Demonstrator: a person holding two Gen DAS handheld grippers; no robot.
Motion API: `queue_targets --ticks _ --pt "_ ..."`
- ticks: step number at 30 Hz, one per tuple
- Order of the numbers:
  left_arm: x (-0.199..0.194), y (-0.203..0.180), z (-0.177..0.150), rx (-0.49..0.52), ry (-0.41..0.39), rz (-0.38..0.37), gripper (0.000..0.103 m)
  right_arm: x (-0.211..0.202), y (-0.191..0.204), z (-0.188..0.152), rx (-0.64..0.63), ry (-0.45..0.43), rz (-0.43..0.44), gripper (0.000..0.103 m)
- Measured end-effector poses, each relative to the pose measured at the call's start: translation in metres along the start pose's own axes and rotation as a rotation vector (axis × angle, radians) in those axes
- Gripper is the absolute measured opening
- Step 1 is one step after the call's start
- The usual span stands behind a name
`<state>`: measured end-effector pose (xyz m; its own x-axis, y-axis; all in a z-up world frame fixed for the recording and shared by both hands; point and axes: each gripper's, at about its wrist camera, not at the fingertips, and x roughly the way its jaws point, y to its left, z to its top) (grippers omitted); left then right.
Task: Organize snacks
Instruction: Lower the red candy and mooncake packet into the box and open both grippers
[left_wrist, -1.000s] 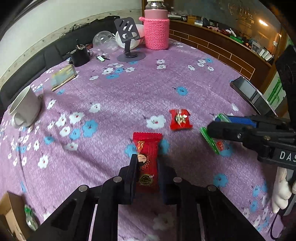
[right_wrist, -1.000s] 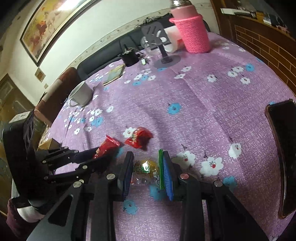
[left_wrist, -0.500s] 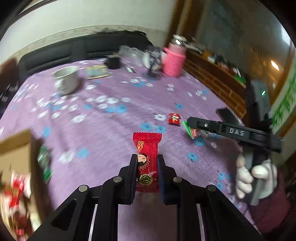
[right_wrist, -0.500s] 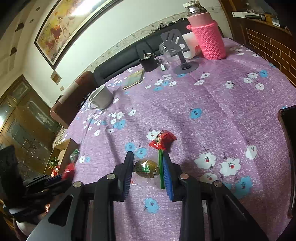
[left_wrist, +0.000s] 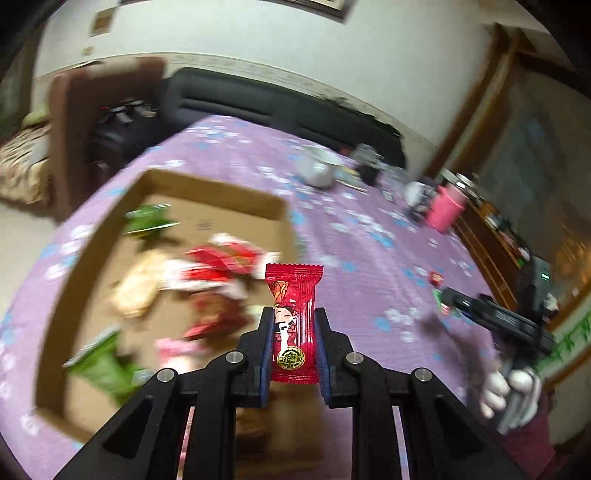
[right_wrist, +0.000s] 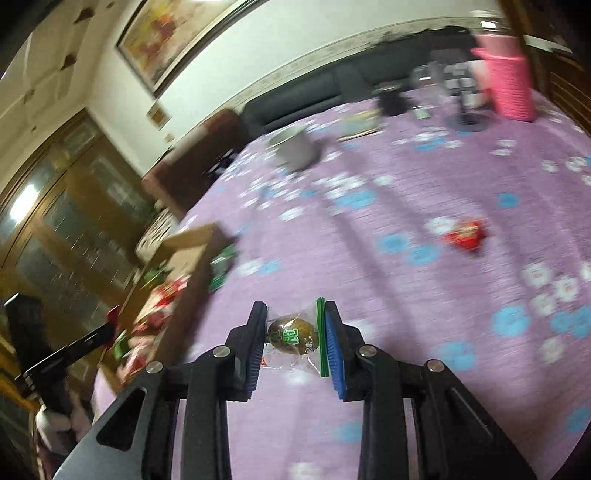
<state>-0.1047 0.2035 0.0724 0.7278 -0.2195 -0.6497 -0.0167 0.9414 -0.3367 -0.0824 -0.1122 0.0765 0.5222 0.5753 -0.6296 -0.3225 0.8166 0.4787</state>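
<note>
Left gripper (left_wrist: 293, 328) clamped on red snack packet (left_wrist: 293, 317) over cardboard box (left_wrist: 92, 243); right gripper (right_wrist: 295, 332) clamped on clear-wrapped snack (right_wrist: 291, 334).

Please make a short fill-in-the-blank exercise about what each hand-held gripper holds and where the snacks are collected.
1. The left hand-held gripper is shut on a ____ packet.
2. The right hand-held gripper holds a clear packet with a ____ edge.
3. Many snacks lie in a ____ box.
4. One red candy lies on the ____ tablecloth.

Missing words: red; green; cardboard; purple
</note>
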Motion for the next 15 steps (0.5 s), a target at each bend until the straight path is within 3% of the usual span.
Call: queue_targets --ticks 12,14,15 --pt "-0.012 0.072 -0.022 -0.173 -0.019 0.096 0.021 0.064 0.145 -0.025 -0.214 0.144 0.102 0.03" --pt "-0.016 0.078 -0.022 -0.191 -0.028 0.086 0.024 0.075 0.161 -0.031 -0.237 0.164 0.109 0.03" --pt "-0.018 0.081 -0.023 -0.198 -0.033 0.083 0.031 0.081 0.168 -0.033 -0.247 0.173 0.11 0.03"
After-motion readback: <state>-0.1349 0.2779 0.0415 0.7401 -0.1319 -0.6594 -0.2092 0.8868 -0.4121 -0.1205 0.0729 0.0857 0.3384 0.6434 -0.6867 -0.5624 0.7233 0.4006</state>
